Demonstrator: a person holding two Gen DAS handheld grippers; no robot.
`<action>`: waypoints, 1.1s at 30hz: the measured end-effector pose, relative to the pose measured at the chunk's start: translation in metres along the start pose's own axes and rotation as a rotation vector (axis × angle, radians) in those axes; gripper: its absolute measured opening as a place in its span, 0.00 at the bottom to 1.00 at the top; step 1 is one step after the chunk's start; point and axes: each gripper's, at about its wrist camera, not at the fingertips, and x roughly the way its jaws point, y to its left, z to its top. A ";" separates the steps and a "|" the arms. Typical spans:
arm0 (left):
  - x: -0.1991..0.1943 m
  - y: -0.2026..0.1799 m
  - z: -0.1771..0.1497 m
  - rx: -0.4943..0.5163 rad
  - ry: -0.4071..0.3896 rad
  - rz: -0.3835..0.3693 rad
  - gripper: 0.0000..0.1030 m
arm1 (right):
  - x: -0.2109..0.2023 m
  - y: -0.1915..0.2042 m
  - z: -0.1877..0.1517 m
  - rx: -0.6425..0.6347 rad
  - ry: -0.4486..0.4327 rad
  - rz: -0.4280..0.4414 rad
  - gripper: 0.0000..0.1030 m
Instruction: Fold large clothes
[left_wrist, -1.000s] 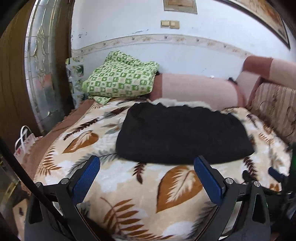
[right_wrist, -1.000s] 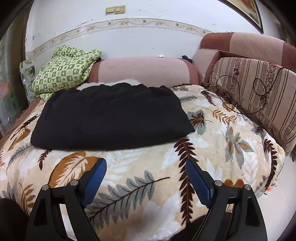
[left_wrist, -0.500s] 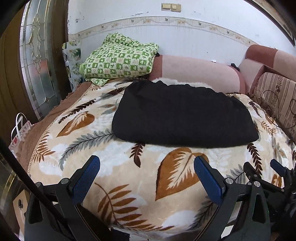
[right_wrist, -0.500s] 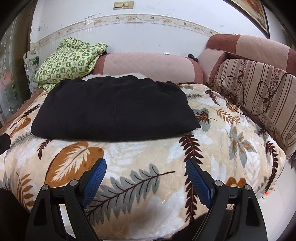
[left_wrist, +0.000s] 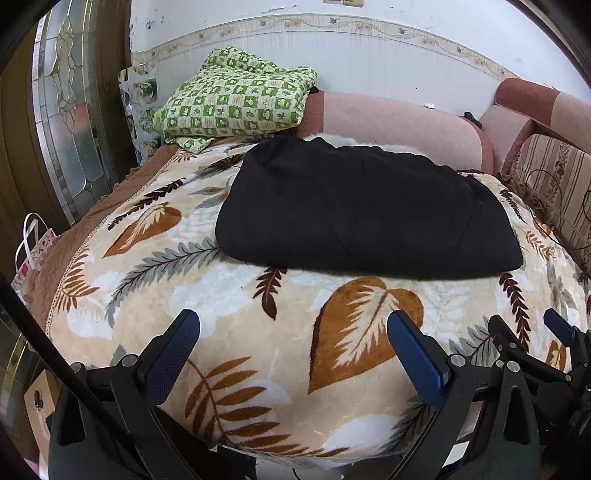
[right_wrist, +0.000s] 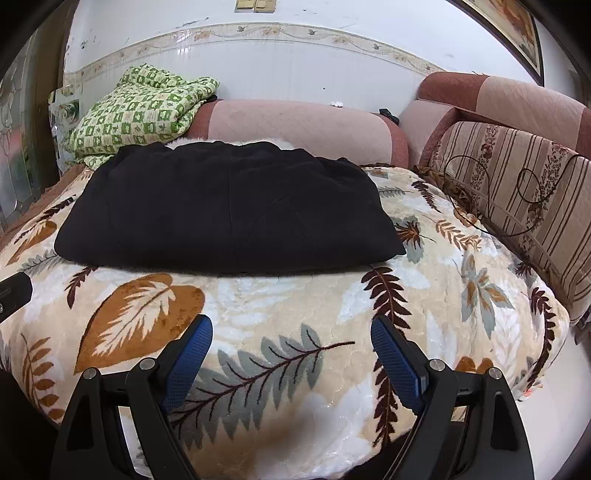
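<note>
Right wrist: tongs (right_wrist: 291, 332) wide, tilted down

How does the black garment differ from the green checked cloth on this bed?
The black garment is plain and dark; the green checked cloth is patterned and bright. The garment lies flat in a neat rectangle mid-bed; the cloth sits bunched at the far corner. The garment looks larger. Both rest untouched.

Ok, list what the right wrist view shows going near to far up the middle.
right gripper → leaf-print blanket → black garment → pink bolster → white wall.
</note>
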 end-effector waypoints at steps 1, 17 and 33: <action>0.000 0.000 0.000 0.000 -0.001 -0.001 0.98 | 0.000 0.000 0.000 0.000 0.002 -0.002 0.88; 0.000 -0.005 0.000 -0.001 0.005 -0.003 0.98 | -0.007 0.001 0.001 -0.004 -0.013 -0.016 0.88; 0.001 -0.006 -0.008 0.007 0.029 0.009 0.98 | -0.005 0.008 -0.004 -0.050 -0.003 -0.050 0.89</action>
